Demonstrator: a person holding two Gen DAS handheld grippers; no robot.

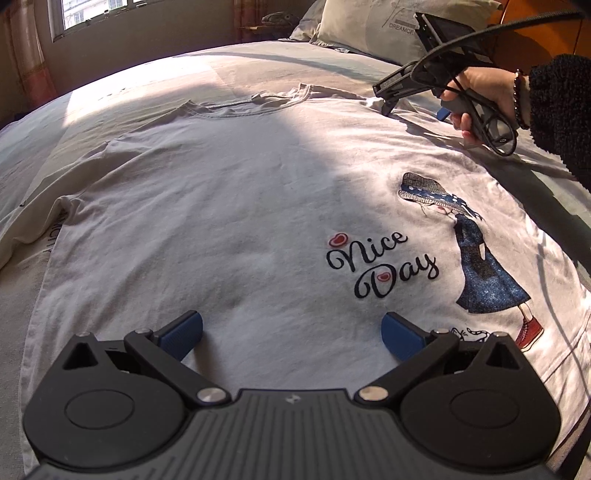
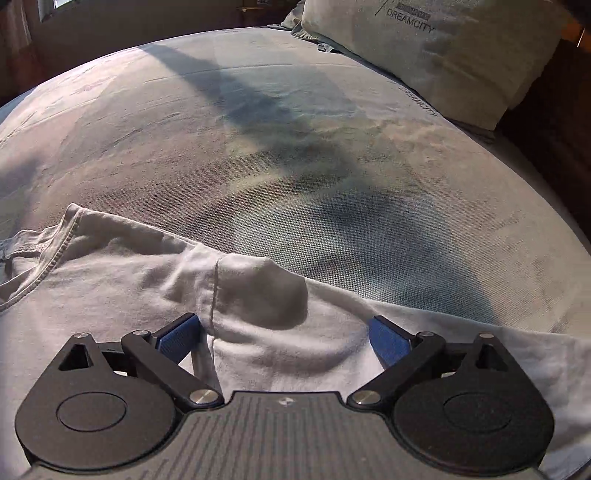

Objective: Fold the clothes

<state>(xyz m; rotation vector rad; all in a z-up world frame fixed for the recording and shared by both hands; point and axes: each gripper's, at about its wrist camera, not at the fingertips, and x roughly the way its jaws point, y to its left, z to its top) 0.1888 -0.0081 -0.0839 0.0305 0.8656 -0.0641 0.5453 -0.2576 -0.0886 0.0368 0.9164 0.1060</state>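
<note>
A white T-shirt lies flat on the bed, front up, with a "Nice Day" print and a drawn figure in a blue dress. Its collar points away from me. My left gripper hovers open over the lower part of the shirt, nothing between its blue pads. In the left wrist view my right gripper touches the shirt's far right shoulder, held by a hand. In the right wrist view my right gripper stands open around a raised fold of the shoulder and sleeve.
The bed sheet stretches beyond the shirt, partly sunlit, partly shadowed. A pillow marked DREAMCITY lies at the far right corner. A window and curtain stand at the far left. A dark fuzzy sleeve and cable enter from the right.
</note>
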